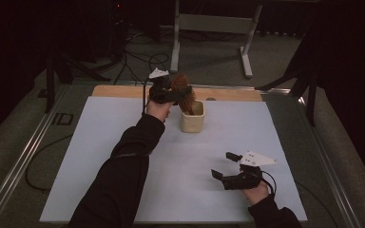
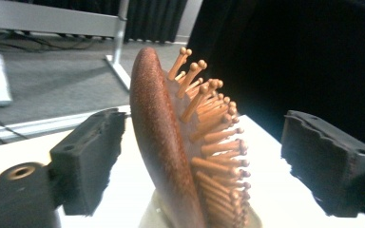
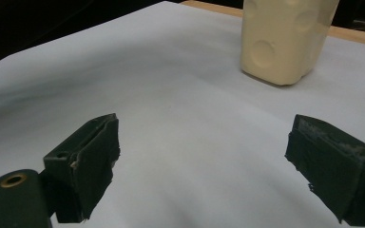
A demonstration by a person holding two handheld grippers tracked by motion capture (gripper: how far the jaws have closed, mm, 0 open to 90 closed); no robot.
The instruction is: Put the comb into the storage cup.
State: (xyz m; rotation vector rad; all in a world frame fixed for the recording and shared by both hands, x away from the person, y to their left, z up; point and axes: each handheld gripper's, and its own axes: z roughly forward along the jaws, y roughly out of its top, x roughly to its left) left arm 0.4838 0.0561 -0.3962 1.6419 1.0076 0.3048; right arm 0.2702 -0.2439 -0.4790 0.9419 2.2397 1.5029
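Dim room, light falls mostly on the table (image 1: pixel 100 142), white top w/ a bare wood strip (image 1: pixel 119 91) along its far edge. Metal rails (image 1: pixel 26 152) run along both sides of the table. Grey carpet floor (image 1: pixel 209 61) beyond, w/ black cables (image 1: pixel 138 59) trailing across it (some looped). A pale metal stand (image 1: pixel 214 23) on two feet sits at the back. Black curtains (image 1: pixel 351 71) close off the right side, dark gear (image 1: pixel 76 47) stands at back left.
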